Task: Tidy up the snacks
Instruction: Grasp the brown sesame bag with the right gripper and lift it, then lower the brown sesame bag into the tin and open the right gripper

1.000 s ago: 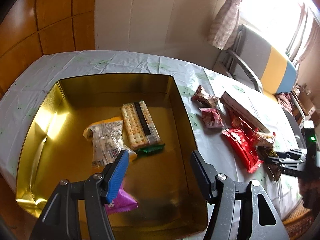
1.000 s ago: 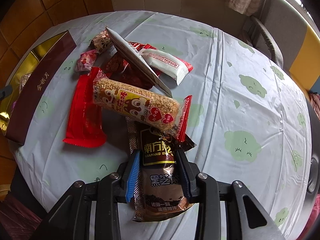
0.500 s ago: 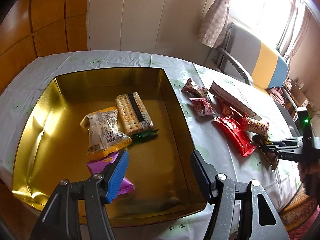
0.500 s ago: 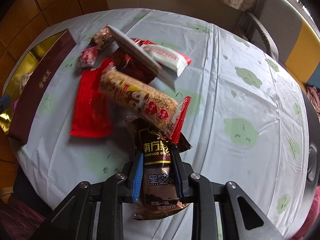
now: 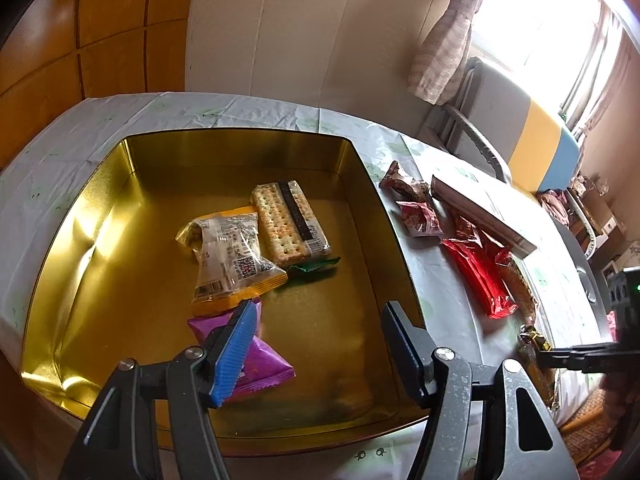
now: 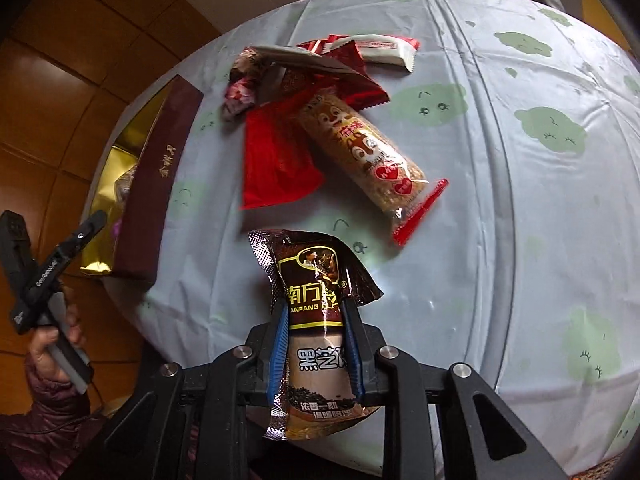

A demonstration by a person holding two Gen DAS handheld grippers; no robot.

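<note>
**Inspector:** State of the right gripper (image 6: 316,354)?

**Assistant:** Its jaws are clamped on the brown sachet (image 6: 316,320), pads pressing both long sides near the middle. The sachet stands up out of the claw, above the near edge of the table (image 6: 520,200), apart from the other snacks.

**Inspector:** And the left gripper (image 5: 320,344)?

**Assistant:** Jaws spread wide, nothing between them. It hangs over the near part of the gold tin (image 5: 120,200), above the purple packet (image 5: 264,360).

**Inspector:** How will the sachet handle?

**Assistant:** My judgement: light, soft and crinkly, with a glossy film that could slip. The top flops slightly above the pads, so a mid-body hold, as now, looks sound. Squeezing harder would only crease it; the contents seem powdery, not brittle.

**Inspector:** What is left on the table?

**Assistant:** A cereal bar (image 6: 368,152) lying partly over a red packet (image 6: 276,164), with smaller wrappers toward the far edge. The bar looks stiff but crumbly; I would take it across its middle. The tin already holds a cracker pack (image 5: 290,220) and a yellow bag (image 5: 228,252), with room near its right wall.
</note>
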